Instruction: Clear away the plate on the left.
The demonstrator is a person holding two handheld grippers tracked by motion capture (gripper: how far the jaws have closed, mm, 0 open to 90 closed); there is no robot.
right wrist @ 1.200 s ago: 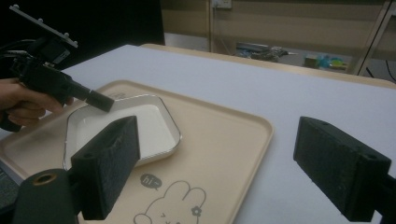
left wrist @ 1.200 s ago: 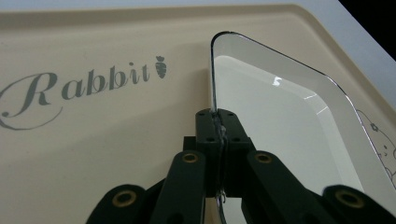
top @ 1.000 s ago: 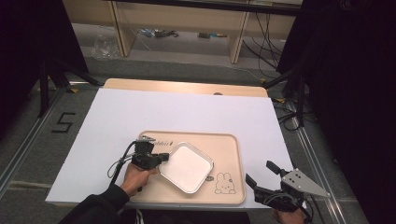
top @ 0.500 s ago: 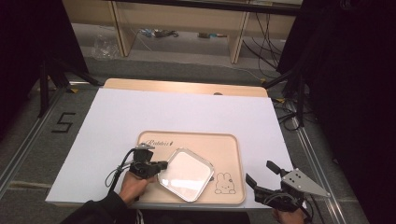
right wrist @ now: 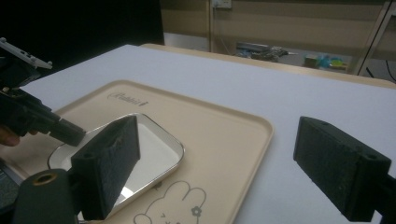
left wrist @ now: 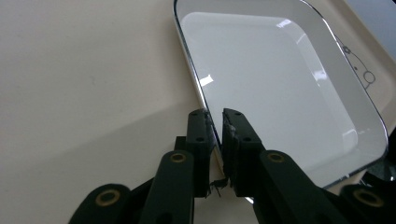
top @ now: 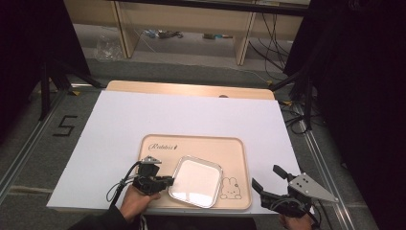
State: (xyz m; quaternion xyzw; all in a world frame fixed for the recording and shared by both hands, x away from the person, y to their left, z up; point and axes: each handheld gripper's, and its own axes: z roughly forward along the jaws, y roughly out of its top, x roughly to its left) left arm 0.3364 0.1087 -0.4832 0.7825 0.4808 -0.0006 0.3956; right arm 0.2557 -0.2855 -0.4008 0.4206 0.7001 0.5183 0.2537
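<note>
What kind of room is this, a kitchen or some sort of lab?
Likely a lab or recording workspace, not a kitchen: loose cables lie on the floor, a number 5 is taped beside the table, and black curtains flank it.

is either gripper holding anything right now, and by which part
The left gripper is shut on the shiny square metal dish, pinching its thin rim at the edge nearest the person. The right gripper is open and holds nothing.

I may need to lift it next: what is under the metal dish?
The metal dish lies on the beige tray, beside its rabbit drawing. The left tool clamps its rim. Anything beneath the dish is hidden.
</note>
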